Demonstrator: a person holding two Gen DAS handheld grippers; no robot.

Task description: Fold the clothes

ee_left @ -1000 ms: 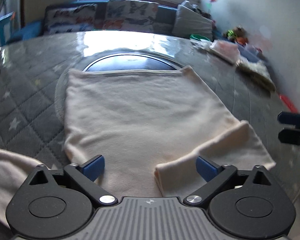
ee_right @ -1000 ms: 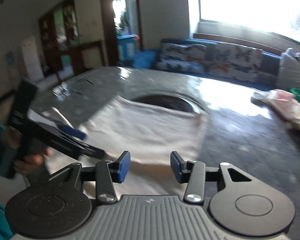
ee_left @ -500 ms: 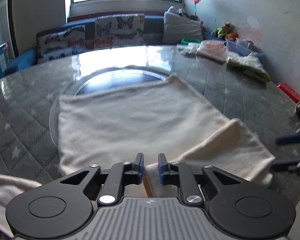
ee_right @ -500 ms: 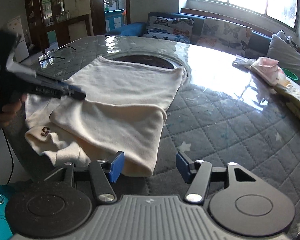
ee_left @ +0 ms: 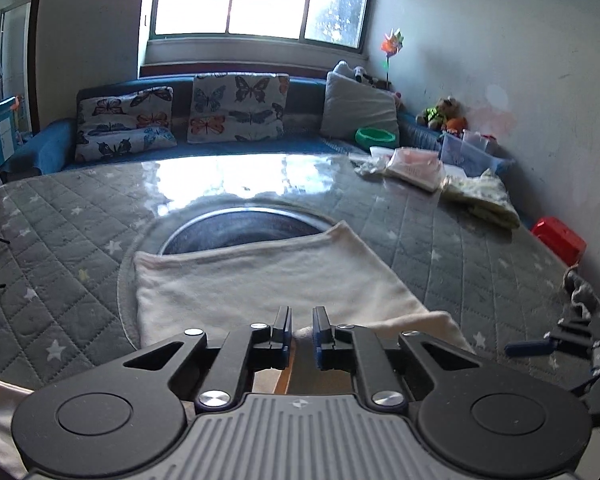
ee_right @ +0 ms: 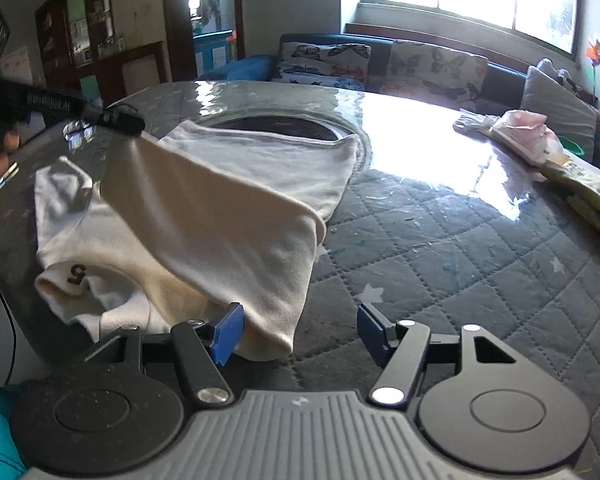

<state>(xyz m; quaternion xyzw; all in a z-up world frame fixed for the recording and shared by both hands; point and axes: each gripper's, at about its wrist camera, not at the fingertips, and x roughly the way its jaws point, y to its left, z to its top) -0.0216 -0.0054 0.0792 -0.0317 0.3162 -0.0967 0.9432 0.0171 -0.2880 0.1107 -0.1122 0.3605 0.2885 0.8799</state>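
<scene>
Left gripper (ee_left: 301,330): jaws nearly closed, pinching a corner of the cream shirt (ee_right: 236,200) at the near edge of the table (ee_left: 480,248); the right-wrist view shows that corner lifted off the table with the cloth hanging taut from it, probably so the flap can be carried over the body as the next fold. Right gripper (ee_right: 298,330): jaws spread wide, holding nothing; its left pad sits just beside the shirt's near folded end, the other over bare quilted cover, likely placed to take that end. Shirt body lies flat from the near edge toward the table centre, its far hem overlapping the round dark inset (ee_left: 244,228). A sleeve marked "5" (ee_right: 77,274) droops at the near left corner. Containers: a green bowl (ee_left: 375,136) on the sofa (ee_left: 52,144), contents not visible; clear bins (ee_left: 472,152) by the wall, contents unclear; bagged items (ee_left: 414,164) at the far right edge.
</scene>
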